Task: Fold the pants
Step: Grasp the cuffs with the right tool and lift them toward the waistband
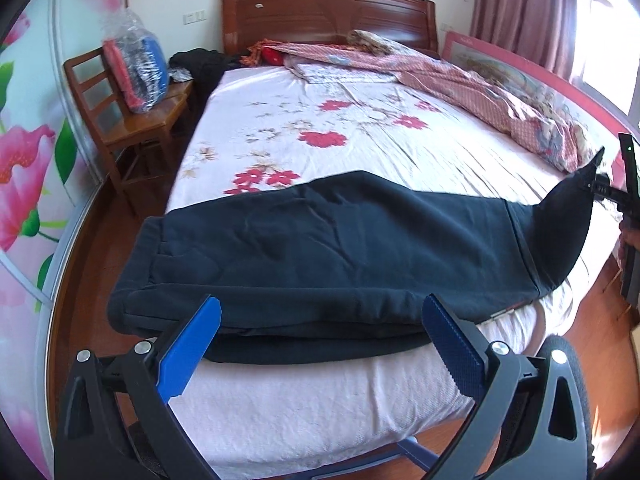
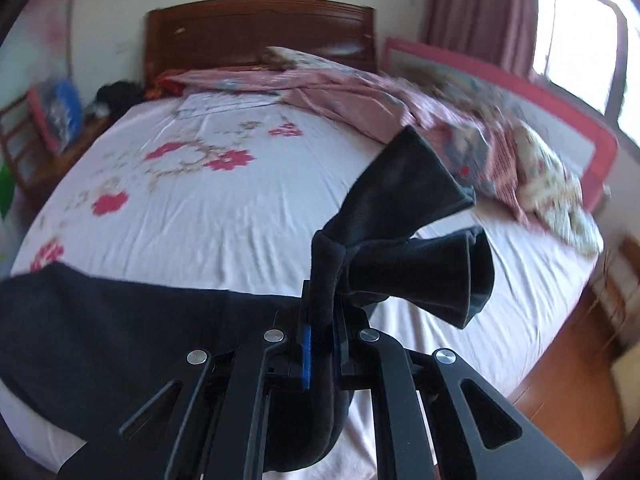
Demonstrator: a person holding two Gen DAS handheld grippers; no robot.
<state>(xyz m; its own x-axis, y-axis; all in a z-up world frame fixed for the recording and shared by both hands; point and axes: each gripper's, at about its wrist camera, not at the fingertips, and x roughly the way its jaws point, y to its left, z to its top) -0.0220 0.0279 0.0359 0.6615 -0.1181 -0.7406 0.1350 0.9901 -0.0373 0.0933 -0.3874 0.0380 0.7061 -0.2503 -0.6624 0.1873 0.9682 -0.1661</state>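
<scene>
Dark navy pants (image 1: 320, 240) lie across the near end of the bed, with the waistband at the left and the legs running right. Just before their near edge my left gripper (image 1: 320, 300) hangs open, its blue pads (image 1: 192, 348) wide apart and holding nothing. At the far right my right gripper (image 1: 600, 188) lifts the leg ends off the sheet. In the right wrist view that gripper (image 2: 320, 316) is shut on the bunched leg ends (image 2: 404, 216), whose cuffs fan out beyond the fingers. The rest of the pants (image 2: 120, 328) trails down to the left.
The bed (image 1: 360, 128) has a white sheet with red flowers. A pink quilt (image 1: 460, 76) is piled along the back right by a pink bed rail (image 1: 560, 80). A wooden chair (image 1: 132, 120) with a plastic-wrapped bundle stands at the left, over wooden floor.
</scene>
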